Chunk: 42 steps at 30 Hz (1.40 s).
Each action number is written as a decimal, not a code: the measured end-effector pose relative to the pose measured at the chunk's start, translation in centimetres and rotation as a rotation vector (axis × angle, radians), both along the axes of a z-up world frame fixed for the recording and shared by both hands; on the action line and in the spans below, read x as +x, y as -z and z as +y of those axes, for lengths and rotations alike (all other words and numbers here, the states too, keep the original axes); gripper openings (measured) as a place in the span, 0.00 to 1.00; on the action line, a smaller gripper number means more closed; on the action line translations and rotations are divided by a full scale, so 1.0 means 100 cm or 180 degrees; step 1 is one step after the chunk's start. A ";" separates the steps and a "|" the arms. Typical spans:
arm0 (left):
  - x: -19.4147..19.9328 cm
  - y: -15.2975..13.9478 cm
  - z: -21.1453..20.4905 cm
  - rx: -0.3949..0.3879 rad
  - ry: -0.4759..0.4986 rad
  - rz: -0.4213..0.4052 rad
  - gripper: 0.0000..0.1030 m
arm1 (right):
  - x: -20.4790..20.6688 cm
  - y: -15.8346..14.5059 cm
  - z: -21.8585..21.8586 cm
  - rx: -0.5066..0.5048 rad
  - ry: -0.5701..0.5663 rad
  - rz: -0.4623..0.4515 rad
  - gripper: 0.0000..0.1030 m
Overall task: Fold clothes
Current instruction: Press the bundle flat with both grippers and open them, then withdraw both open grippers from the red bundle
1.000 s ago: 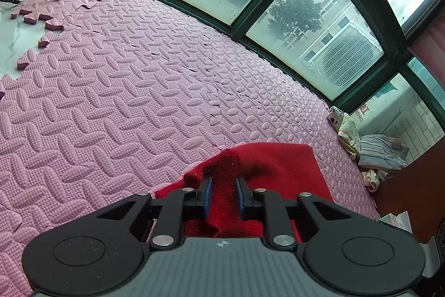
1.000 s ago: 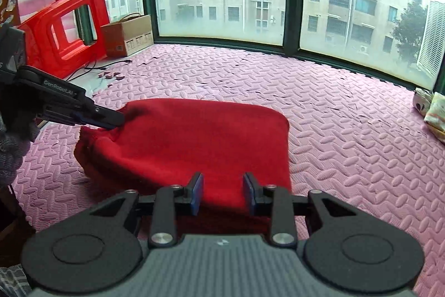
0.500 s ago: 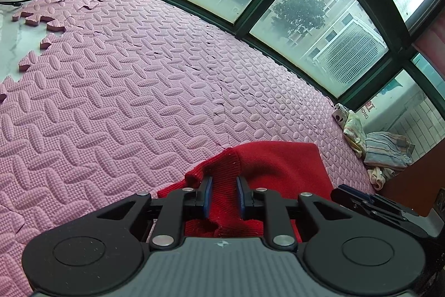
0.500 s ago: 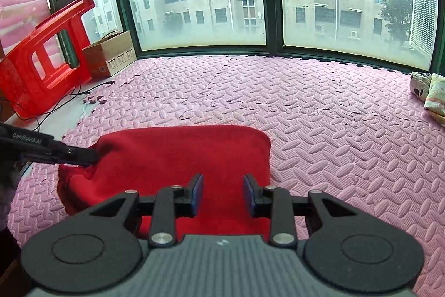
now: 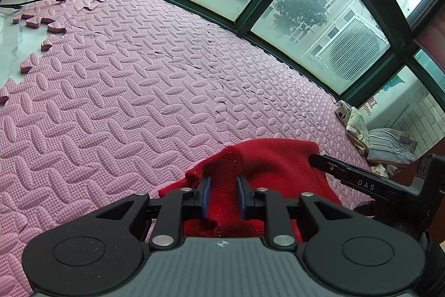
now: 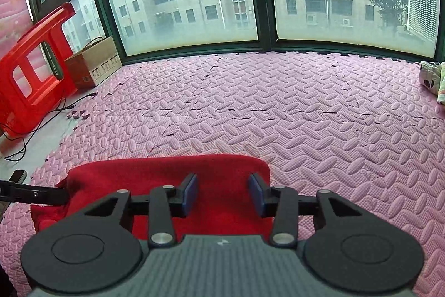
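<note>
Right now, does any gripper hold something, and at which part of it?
The left gripper pinches the red knitted garment at a bunched ribbed edge. The right gripper is open above it, holding nothing.

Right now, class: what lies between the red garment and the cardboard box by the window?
In the right wrist view, only bare pink foam mat separates the red garment from the cardboard box.

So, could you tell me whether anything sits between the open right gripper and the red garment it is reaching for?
Nothing visible does. The right gripper is open directly over the red garment, with only cloth between its fingers. The left gripper is shut on the cloth at the garment's far edge, clear of that path.
</note>
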<state>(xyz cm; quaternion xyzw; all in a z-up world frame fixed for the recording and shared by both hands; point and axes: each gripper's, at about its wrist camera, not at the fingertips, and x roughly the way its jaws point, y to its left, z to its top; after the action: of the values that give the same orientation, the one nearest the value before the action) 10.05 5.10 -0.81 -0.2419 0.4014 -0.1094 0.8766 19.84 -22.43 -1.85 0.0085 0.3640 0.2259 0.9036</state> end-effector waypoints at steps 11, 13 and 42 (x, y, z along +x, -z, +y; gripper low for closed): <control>-0.006 -0.009 -0.006 0.0044 0.0053 -0.0097 0.46 | -0.029 -0.016 0.001 -0.0054 -0.0086 -0.0182 0.74; -0.008 -0.012 -0.009 0.0068 0.0070 -0.0131 0.50 | -0.038 -0.018 -0.002 -0.0023 -0.0087 -0.0187 0.76; -0.072 -0.033 -0.024 0.0477 0.0066 -0.0484 1.00 | -0.128 -0.015 -0.022 0.0235 0.0210 -0.0342 1.00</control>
<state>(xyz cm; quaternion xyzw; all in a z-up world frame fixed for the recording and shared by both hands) 2.84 2.66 2.50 -0.1626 0.3433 -0.1062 0.9189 7.07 -24.64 -0.39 0.0417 0.3059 0.2094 0.9278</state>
